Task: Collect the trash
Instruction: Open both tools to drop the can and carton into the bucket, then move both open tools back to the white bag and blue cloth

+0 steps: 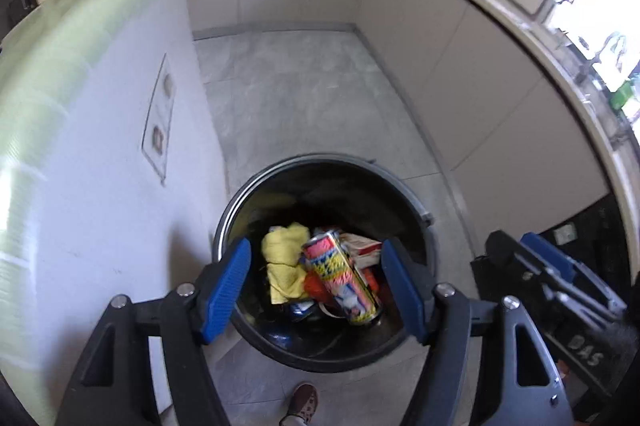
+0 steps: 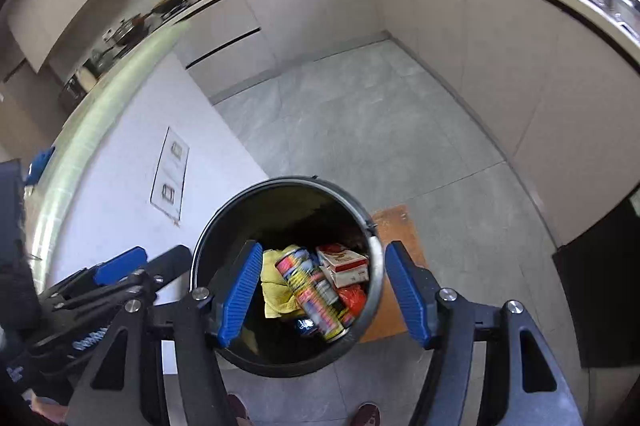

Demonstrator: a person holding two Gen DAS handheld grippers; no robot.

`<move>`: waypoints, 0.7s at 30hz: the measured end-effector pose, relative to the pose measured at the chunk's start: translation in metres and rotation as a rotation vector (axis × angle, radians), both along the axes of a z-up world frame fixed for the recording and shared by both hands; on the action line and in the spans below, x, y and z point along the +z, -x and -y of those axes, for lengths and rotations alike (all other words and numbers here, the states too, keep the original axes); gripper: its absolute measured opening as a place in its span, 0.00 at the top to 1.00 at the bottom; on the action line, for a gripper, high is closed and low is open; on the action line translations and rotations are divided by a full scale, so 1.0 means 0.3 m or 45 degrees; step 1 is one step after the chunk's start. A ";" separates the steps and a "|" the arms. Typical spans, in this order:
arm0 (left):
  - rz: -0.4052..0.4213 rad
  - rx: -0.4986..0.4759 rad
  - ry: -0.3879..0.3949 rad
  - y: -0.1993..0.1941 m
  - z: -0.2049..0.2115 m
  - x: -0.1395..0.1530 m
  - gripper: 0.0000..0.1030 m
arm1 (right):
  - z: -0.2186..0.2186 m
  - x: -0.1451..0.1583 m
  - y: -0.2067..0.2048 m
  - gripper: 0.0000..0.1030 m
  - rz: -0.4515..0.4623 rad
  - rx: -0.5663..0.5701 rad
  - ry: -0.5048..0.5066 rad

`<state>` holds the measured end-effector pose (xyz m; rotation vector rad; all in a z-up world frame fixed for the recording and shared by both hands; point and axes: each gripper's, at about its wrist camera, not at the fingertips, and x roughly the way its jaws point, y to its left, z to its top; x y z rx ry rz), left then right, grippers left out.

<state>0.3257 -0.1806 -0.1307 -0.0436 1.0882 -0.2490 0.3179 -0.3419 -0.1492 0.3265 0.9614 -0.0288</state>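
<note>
Two grippers hang above one round black bin [image 1: 416, 204]. The left gripper [image 1: 316, 290] and the right gripper [image 2: 316, 290] both stand wide open and hold nothing; their pads are ribbed blue. Inside the bin lie one colourful cylindrical can [image 2: 310, 292], one crumpled yellow cloth [image 1: 284, 258] and one red-white carton [image 2: 346, 264]. Beyond is a grey tiled floor [image 2: 360, 114].

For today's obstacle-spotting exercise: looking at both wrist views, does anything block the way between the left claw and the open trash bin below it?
Nothing visible does. The left claw hangs open above the trash bin, whose mouth is uncovered. The patterned can, yellow cloth and red-and-white box already lie inside. The right claw is open too, off to the side.
</note>
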 end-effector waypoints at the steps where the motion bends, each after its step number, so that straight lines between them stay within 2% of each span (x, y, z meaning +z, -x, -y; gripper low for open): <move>1: 0.008 -0.011 0.008 0.006 0.001 0.029 0.32 | 0.004 0.016 0.004 0.36 0.006 -0.009 0.002; 7: 0.052 -0.095 0.062 0.055 -0.029 0.223 0.32 | -0.021 0.187 0.074 0.36 0.056 -0.094 0.036; 11: 0.112 -0.137 0.104 0.088 -0.130 0.376 0.32 | -0.101 0.304 0.107 0.36 0.068 -0.136 0.056; 16: 0.204 -0.121 0.076 0.090 -0.377 0.508 0.32 | -0.339 0.461 0.098 0.33 0.132 -0.106 0.075; 19: 0.239 -0.064 0.042 0.063 -0.561 0.516 0.32 | -0.510 0.517 0.068 0.32 0.170 -0.054 0.073; 21: 0.253 -0.005 0.019 0.054 -0.725 0.513 0.32 | -0.683 0.552 0.036 0.31 0.195 0.000 0.061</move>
